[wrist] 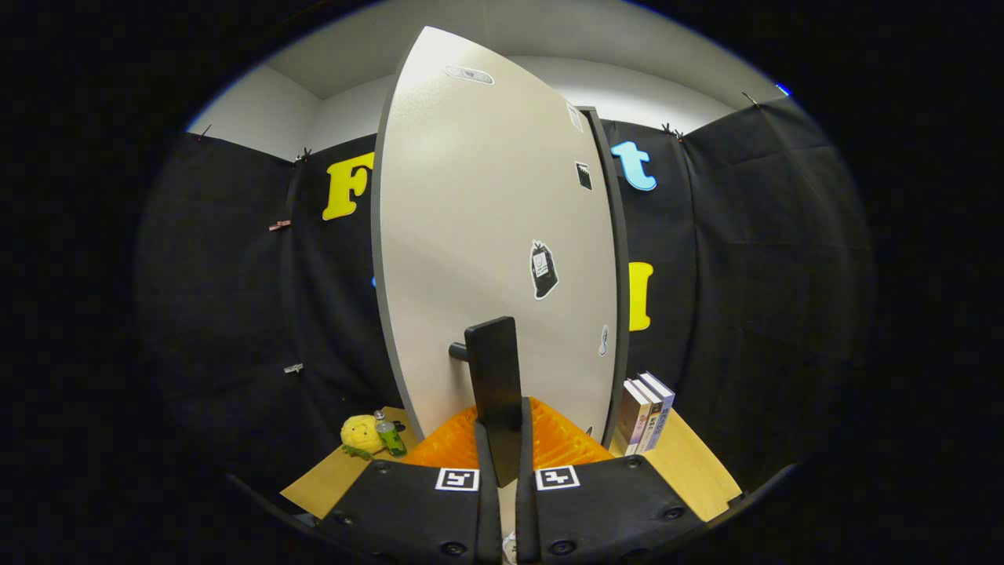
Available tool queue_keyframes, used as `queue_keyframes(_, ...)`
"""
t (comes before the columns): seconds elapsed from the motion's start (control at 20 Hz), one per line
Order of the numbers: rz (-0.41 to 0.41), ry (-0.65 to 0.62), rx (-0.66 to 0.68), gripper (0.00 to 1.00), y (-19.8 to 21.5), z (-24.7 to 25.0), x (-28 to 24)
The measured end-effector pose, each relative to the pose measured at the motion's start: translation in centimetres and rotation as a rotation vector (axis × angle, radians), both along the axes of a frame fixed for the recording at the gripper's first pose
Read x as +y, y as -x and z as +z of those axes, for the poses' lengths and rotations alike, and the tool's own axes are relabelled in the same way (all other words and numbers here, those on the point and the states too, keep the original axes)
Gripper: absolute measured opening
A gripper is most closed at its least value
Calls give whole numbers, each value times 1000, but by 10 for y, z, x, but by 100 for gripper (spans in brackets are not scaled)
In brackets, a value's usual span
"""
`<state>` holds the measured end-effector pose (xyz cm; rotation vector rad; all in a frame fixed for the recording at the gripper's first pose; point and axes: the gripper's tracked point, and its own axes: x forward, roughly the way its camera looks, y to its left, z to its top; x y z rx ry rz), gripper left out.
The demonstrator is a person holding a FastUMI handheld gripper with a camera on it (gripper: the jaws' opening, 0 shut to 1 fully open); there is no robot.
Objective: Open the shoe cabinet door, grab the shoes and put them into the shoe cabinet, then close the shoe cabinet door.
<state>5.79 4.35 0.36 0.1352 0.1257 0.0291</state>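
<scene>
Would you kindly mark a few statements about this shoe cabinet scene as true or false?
1. The hand-held gripper is closed on the flat black door handle. True.
2. The pale grey cabinet door carries several stickers. True.
3. The upright books lie flat on the wooden table. False: they stand upright, right of the door.
4. The yellow plush toy sits on top of the books. False: it is left of the door, beside a small green bottle.

Smooth matt door [478, 235], wood-look table [694, 463], seemingly plush toy [359, 434]
</scene>
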Motion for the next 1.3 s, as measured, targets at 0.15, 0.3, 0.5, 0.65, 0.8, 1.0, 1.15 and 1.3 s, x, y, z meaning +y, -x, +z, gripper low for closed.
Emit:
queue_keyframes(0.15, -48, 6, 4, 11, 10, 0, -20)
queue_keyframes(0.3, -57, 30, -20, 11, 18, 1, -44)
queue_keyframes(0.5, 24, -32, -24, 11, 27, 2, -72)
queue_keyframes(0.65, -36, 29, -21, 10, 28, 1, -103)
queue_keyframes(0.8, -138, 32, -45, 10, 32, 6, -133)
queue_keyframes(1.0, -127, -53, -38, 6, 41, 4, -130)
queue_keyframes(1.15, -148, 21, -5, 15, 55, -8, -134)
queue_keyframes(1.3, -133, 48, 36, 36, 82, -22, -111)
